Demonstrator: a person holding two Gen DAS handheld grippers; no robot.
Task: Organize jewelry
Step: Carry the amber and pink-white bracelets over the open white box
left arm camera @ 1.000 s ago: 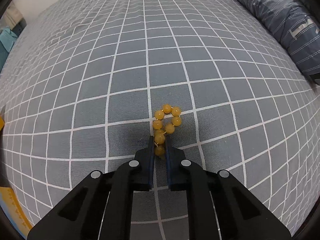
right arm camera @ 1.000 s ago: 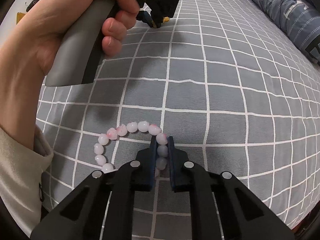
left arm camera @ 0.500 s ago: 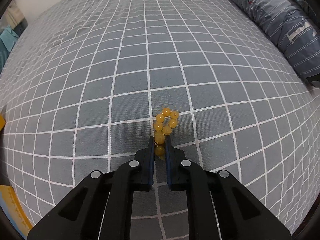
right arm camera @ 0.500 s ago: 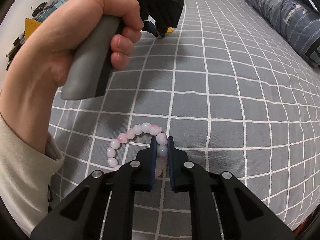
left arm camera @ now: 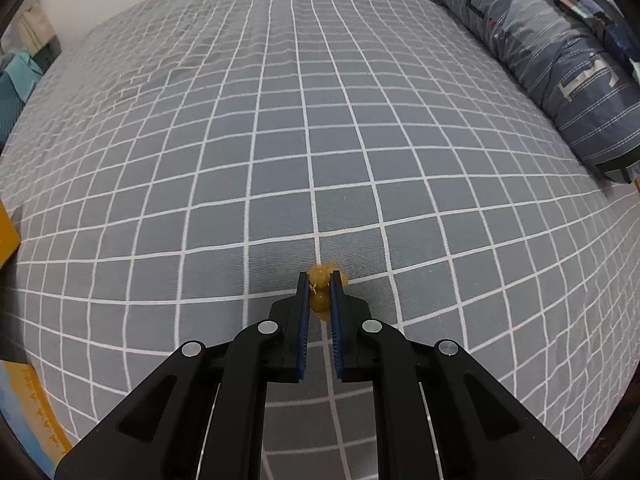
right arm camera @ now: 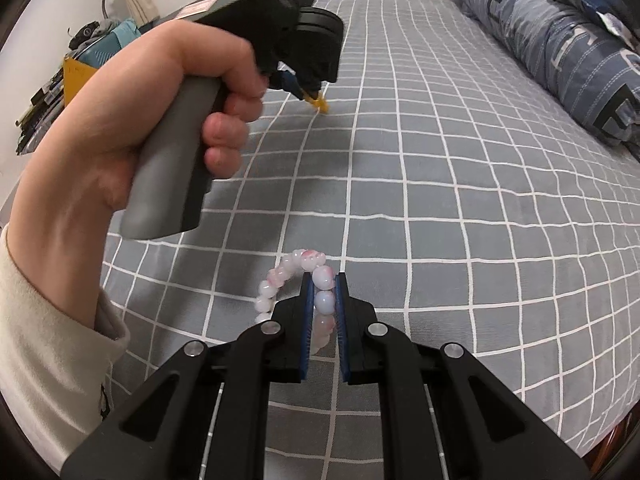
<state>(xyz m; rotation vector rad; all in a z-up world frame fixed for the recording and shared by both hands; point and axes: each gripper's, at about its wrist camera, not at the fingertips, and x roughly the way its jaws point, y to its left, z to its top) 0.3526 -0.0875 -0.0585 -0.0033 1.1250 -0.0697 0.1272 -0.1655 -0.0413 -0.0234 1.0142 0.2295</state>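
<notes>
My left gripper [left arm camera: 320, 280] is shut on a yellow bead bracelet [left arm camera: 321, 286] and holds it above the grey checked bedsheet [left arm camera: 280, 140]; most of the beads hang hidden behind the jaws. In the right wrist view the left gripper [right arm camera: 310, 94] shows at upper left with the yellow bracelet [right arm camera: 322, 104] dangling from its tips. My right gripper [right arm camera: 322, 280] is shut on a white and pink bead bracelet [right arm camera: 298, 276], lifted off the bedsheet [right arm camera: 460, 220], its loop hanging to the left.
A folded blue striped quilt [left arm camera: 560, 64] lies along the right edge of the bed; it also shows in the right wrist view [right arm camera: 560, 40]. A yellow box [left arm camera: 6, 236] sits at the left edge. Clutter [right arm camera: 80, 60] stands beyond the bed's left side.
Both grippers have risen from the bedsheet with their bracelets. The yellow bracelet now hangs bunched behind the left jaws; the pink loop has lifted off the sheet.
</notes>
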